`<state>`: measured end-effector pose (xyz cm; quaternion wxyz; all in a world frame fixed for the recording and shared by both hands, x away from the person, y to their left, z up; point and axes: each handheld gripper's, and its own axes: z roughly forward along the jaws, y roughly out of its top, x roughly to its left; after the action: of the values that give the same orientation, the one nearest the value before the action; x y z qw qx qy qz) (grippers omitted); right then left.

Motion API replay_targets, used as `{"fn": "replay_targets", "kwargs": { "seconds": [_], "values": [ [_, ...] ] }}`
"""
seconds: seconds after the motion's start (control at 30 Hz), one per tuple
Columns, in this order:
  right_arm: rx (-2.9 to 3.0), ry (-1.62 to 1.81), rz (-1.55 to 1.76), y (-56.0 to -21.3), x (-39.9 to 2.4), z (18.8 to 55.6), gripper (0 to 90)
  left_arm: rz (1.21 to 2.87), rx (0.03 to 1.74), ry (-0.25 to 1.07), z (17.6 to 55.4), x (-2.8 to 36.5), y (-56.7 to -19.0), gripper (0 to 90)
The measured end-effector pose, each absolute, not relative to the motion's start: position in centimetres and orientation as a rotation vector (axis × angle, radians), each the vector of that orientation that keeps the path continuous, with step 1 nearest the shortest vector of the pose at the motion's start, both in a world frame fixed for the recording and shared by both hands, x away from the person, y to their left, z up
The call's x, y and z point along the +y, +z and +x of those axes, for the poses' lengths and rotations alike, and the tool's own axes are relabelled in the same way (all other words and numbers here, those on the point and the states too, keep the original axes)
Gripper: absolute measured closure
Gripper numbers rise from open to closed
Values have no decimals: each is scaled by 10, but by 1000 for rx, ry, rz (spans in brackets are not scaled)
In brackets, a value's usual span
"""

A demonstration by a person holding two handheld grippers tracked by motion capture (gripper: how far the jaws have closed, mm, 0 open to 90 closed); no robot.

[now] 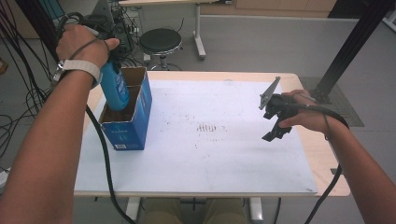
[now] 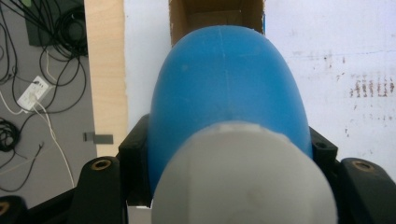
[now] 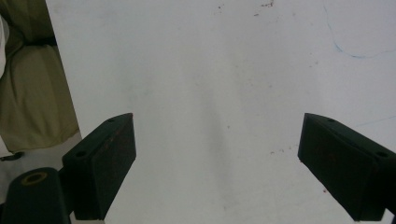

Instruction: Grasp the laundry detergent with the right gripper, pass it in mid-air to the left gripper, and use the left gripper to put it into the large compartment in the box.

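High view: left gripper (image 1: 109,58) has its jaws clamped on the blue bottle (image 1: 115,86) — base already inside the open blue box (image 1: 133,119). Right gripper (image 3: 217,163) hovers above the tabletop (image 1: 210,154), jaws apart. Risk — bottle's base snagging the divider, tipping the box.

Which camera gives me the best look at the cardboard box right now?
The high view: the blue box shows whole, open-topped, with the blue bottle entering it. The left gripper view catches its far opening past the bottle. The right gripper view looks at bare white table.
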<state>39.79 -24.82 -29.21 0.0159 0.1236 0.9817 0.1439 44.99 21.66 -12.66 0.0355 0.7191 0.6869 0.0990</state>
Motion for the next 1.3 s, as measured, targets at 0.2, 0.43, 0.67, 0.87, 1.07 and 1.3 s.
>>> {"fn": "replay_targets", "kwargs": {
  "seconds": [0.2, 0.43, 0.67, 0.87, 1.07, 1.3],
  "values": [
    [3057, 447, 398, -297, -250, 398, 115, 2215, 2105, 297, 451, 219, -140, 377],
    [3061, 443, 402, -298, -250, 399, 115, 2230, 2101, 295, 451, 221, -152, 377],
    [3062, 447, 403, -300, -250, 399, 115, 2236, 2094, 289, 452, 221, -163, 377],
    [3065, 440, 419, -302, -251, 398, 114, 2240, 2086, 289, 453, 221, -172, 377],
    [3067, 443, 419, -304, -251, 398, 114, 2248, 2081, 293, 454, 221, -181, 377],
    [3071, 441, 433, -306, -253, 398, 114, 2259, 2073, 302, 455, 220, -192, 377]
  ]
}}
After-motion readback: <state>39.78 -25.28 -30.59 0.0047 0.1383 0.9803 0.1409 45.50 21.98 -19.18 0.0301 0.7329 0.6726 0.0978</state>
